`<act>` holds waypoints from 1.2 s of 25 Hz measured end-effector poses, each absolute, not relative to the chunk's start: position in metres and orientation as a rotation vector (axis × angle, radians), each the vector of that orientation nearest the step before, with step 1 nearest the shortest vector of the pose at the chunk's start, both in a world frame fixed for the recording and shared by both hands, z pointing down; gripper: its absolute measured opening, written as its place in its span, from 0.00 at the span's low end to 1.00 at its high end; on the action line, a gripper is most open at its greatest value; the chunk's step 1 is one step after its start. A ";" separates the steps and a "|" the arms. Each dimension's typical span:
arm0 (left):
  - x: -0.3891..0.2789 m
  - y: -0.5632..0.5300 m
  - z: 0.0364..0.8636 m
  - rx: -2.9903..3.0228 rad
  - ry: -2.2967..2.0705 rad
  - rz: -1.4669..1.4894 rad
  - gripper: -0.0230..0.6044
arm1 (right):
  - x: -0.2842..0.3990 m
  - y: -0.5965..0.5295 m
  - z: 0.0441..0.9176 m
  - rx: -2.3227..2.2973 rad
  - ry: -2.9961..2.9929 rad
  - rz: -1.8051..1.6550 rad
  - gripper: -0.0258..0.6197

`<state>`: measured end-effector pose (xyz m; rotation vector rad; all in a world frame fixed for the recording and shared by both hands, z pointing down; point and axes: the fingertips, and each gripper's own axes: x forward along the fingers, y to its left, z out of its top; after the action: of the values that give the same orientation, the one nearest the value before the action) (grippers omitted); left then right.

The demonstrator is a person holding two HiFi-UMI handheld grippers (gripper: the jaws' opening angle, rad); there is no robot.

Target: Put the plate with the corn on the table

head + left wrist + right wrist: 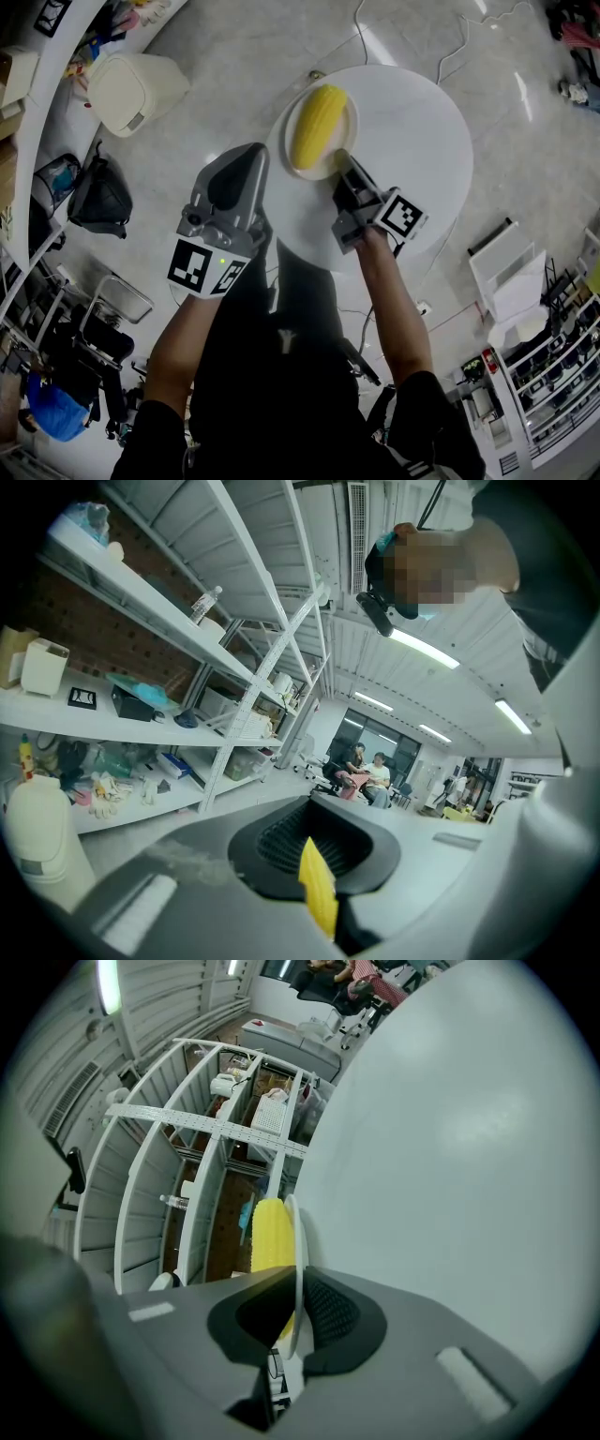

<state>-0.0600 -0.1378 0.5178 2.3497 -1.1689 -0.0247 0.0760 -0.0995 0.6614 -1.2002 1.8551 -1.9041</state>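
Observation:
A white plate [351, 127] carrying a yellow corn cob [317, 127] is over the upper left part of the round white table [412, 141]. My right gripper [341, 169] is shut on the plate's near rim. In the right gripper view the plate [298, 1260] shows edge-on between the jaws of the right gripper [297, 1321], with the corn [271, 1237] on its left face and the table [450, 1147] close on the other side. I cannot tell whether plate and table touch. My left gripper [251, 155] hangs off the table's left edge, and in its own view the left gripper [319, 874] is shut on nothing.
On the floor to the left are a cream bin [131, 89] and a black bag [98, 197]. White racks [511, 272] stand at the right. The left gripper view tilts up at metal shelving [169, 649] and distant seated people [366, 771].

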 end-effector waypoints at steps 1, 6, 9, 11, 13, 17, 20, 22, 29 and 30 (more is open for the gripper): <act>-0.060 -0.138 0.518 2.350 -1.169 -0.025 0.04 | 0.076 -0.100 0.661 -1.208 1.856 -1.906 0.09; -0.059 -0.136 0.519 2.350 -1.167 -0.027 0.04 | 0.076 -0.103 0.660 -1.251 1.887 -1.891 0.09; -0.058 -0.136 0.519 2.351 -1.167 -0.029 0.04 | 0.076 -0.103 0.662 -1.294 1.895 -1.894 0.09; -0.058 -0.135 0.520 2.351 -1.166 -0.029 0.04 | 0.077 -0.102 0.664 -1.337 1.896 -1.900 0.09; -0.058 -0.135 0.520 2.351 -1.166 -0.028 0.04 | 0.080 -0.101 0.666 -1.382 1.910 -1.906 0.09; -0.057 -0.134 0.518 2.350 -1.168 -0.029 0.04 | 0.083 -0.102 0.667 -1.435 1.953 -1.899 0.09; -0.055 -0.133 0.518 2.348 -1.169 -0.029 0.04 | 0.085 -0.103 0.665 -1.463 1.986 -1.883 0.09; -0.054 -0.133 0.518 2.347 -1.170 -0.030 0.04 | 0.086 -0.103 0.665 -1.482 2.005 -1.877 0.09; -0.054 -0.132 0.518 2.346 -1.168 -0.032 0.04 | 0.088 -0.100 0.667 -1.532 2.049 -1.872 0.12; -0.054 -0.132 0.518 2.345 -1.167 -0.032 0.04 | 0.088 -0.100 0.667 -1.534 2.053 -1.872 0.13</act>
<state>-0.0540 -0.1321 0.5183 2.3450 -1.1672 -0.0323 0.0877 -0.1003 0.6666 -1.5340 2.0534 -1.8717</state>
